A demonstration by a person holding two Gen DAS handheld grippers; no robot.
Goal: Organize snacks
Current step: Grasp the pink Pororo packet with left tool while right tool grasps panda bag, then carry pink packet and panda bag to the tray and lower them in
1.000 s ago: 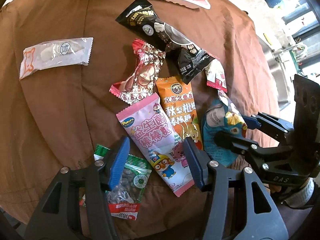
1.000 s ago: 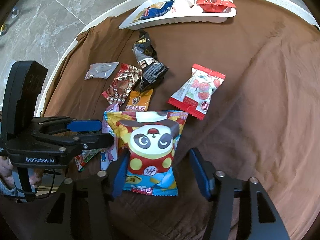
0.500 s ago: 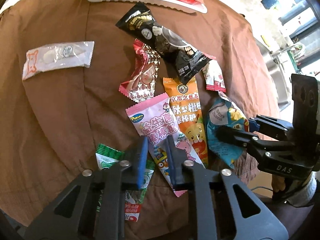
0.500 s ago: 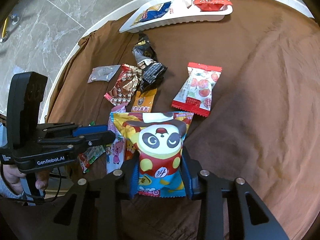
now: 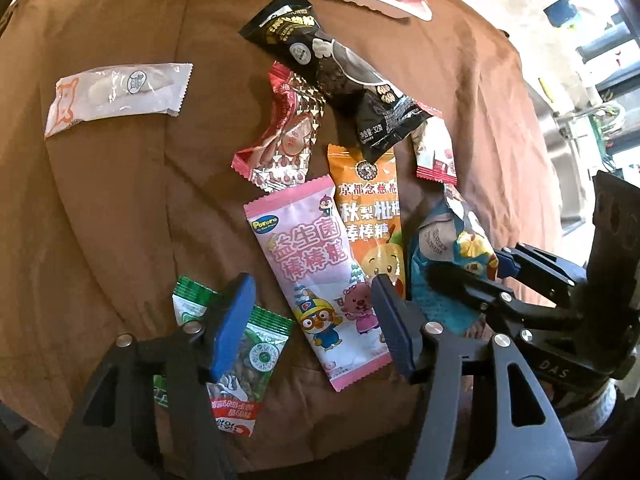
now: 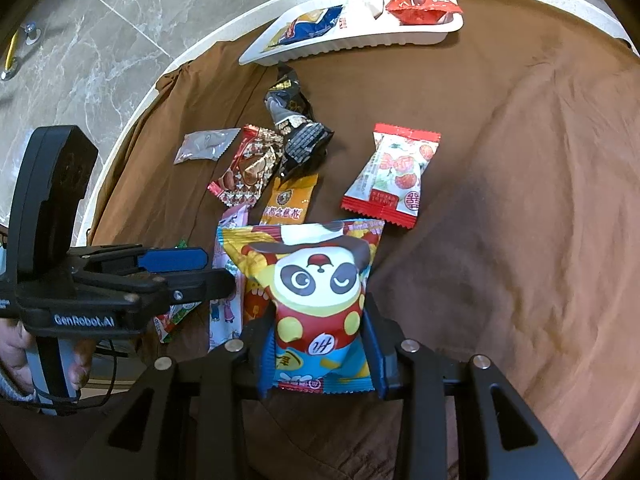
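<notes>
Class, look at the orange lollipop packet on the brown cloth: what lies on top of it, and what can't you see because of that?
The black snack packet overlaps the top edge of the orange lollipop packet, and the pink lollipop packet covers its lower left side. Those covered parts of the orange packet are hidden.

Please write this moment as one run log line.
left gripper: opening, empty | right gripper: shut on panda snack bag | white tray: partly filled

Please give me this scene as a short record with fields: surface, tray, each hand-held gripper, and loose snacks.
surface: brown cloth
tray: white tray, far side, with a red packet and a blue packet inside
left hand-held gripper: jaws opening, pink packet between them, not pressed
right hand-held gripper: shut on panda packet
loose snacks: black packet, orange packet, green packet, clear packet
</notes>
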